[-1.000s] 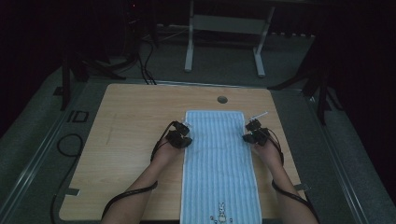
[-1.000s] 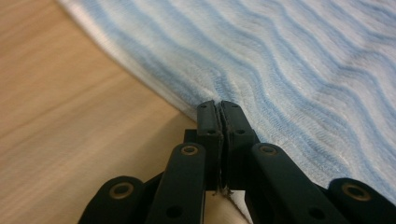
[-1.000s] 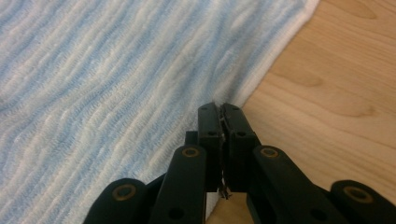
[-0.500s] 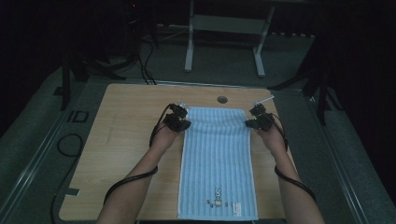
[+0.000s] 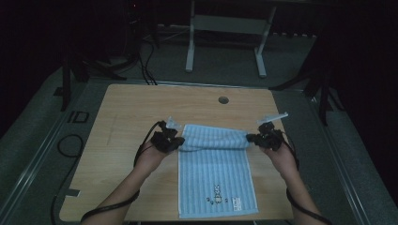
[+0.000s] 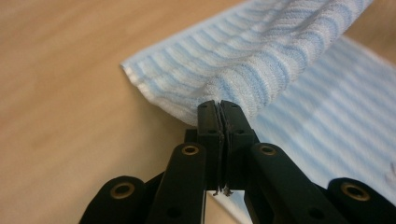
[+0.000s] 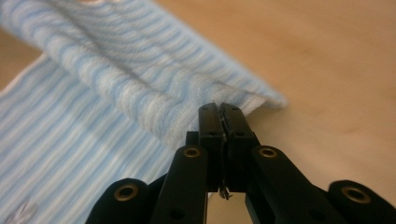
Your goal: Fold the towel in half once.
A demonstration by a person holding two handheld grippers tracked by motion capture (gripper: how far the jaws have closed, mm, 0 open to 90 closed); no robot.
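You hold a black two-jaw gripper in each hand over a pale wooden table [image 5: 131,126] with rounded corners and a small round hole [image 5: 223,100] near its far edge. Between your hands lies a light blue towel [image 5: 213,178], a long rectangle of soft looped terry with fine white stripes running along its length. A small dark figure and a white label sit near its near end, which reaches the table's near edge.

Your left gripper [image 5: 177,139] has its jaws pressed fully together on the towel's far left corner; in the left gripper view the cloth [image 6: 261,70] bulges thick and ribbed just above the tips. Your right gripper [image 5: 249,138] is likewise clamped tight on the far right corner, with the fabric [image 7: 140,79] bunched above the tips.

The far end of the towel is lifted and curled back toward you, forming a soft rolled fold across its width, while the rest lies flat.

Bare wood spreads wide to the left of the towel and beyond it; to the right the strip is narrower.
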